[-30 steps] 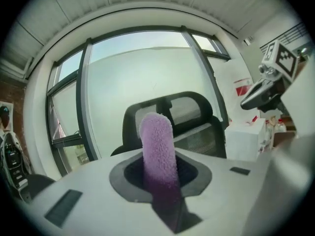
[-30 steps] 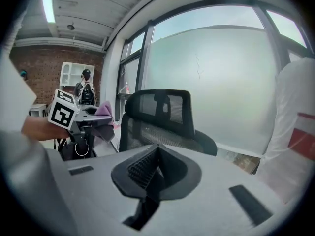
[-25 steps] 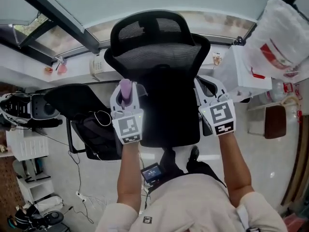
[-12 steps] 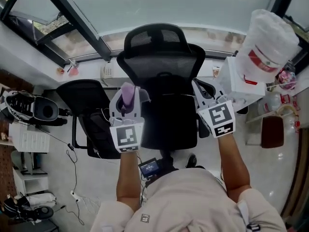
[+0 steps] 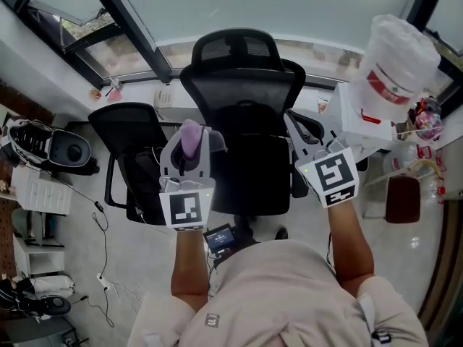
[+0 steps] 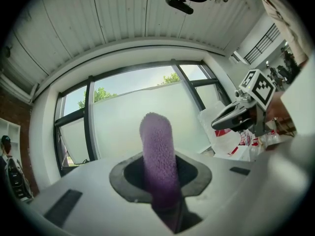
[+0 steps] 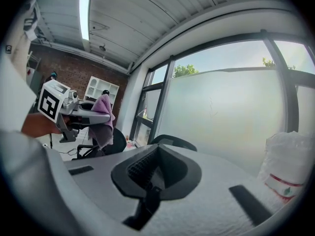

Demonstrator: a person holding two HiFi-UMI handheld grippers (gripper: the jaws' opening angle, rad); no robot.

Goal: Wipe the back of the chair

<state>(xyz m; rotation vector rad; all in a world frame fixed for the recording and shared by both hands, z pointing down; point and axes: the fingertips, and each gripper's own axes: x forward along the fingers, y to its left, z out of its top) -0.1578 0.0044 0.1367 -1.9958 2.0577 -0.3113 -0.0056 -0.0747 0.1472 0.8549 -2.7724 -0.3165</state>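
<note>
Two grippers are up in front of the black office chair. Your left gripper (image 6: 165, 195) has its jaws pinched on a purple cloth (image 6: 156, 146), which stands up between them as a plump, nubby roll. Your right gripper (image 7: 150, 181) has its ribbed pads pressed together on nothing.

The cloth looks like microfibre, soft and light. It should drape and fold against whatever it meets, and the present pinch low on the roll leaves plenty free for wiping.

The chair (image 5: 246, 92) sits straight ahead and below you, between the two grippers in the head view. Its seat (image 5: 249, 172) is toward you, and its backrest and curved headrest (image 5: 233, 48) are toward the frosted window (image 5: 275, 6). Neither gripper touches it.

The backrest is open mesh stretched in a hard dark frame, so expect the mesh to give under pressure and the rim to stay stiff. The chair will probably swivel or roll when pushed (its base is hidden under the seat). The frame edge or an armrest looks the likeliest place for the empty gripper to steady it.

A second black chair (image 5: 123, 132) stands just beside it on your left. White plastic bags (image 5: 394, 56) are heaped on your right.
</note>
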